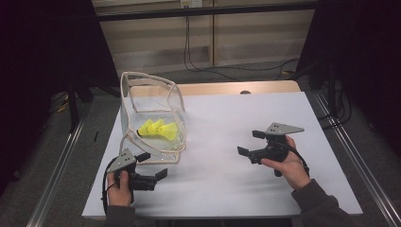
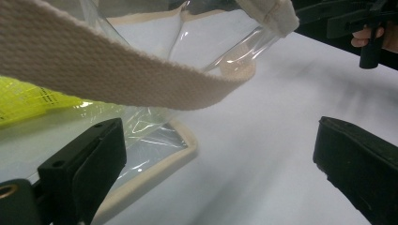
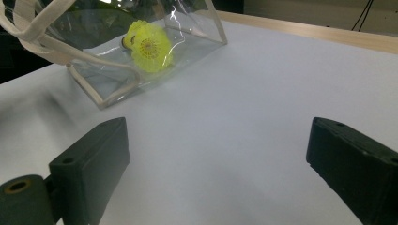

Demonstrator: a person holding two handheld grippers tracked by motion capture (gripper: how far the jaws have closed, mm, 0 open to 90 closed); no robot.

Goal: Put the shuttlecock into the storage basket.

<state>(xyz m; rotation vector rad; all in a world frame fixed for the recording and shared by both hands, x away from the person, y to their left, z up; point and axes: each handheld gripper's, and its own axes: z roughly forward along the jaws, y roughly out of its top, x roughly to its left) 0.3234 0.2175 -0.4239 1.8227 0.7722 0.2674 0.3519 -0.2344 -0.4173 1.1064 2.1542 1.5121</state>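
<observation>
A clear plastic bag point(image 1: 151, 113) with cream webbing trim and straps stands on the white table point(image 1: 236, 189) at the left. Yellow shuttlecocks point(image 1: 158, 129) lie inside it, also seen through its wall in the right gripper view point(image 3: 148, 46). My left gripper point(image 1: 152, 164) is open just in front of the bag's near corner, with a cream strap point(image 2: 117, 75) hanging above its jaws and nothing between them. My right gripper point(image 1: 250, 142) is open over the bare table to the right of the bag, jaws pointing toward it, and holds nothing.
The tabletop's wooden back edge point(image 1: 236, 88) shows behind the white sheet. Black cables point(image 1: 198, 61) run along the floor beyond. Metal rails point(image 1: 61, 165) flank the table on both sides. Bare white surface lies between the two grippers.
</observation>
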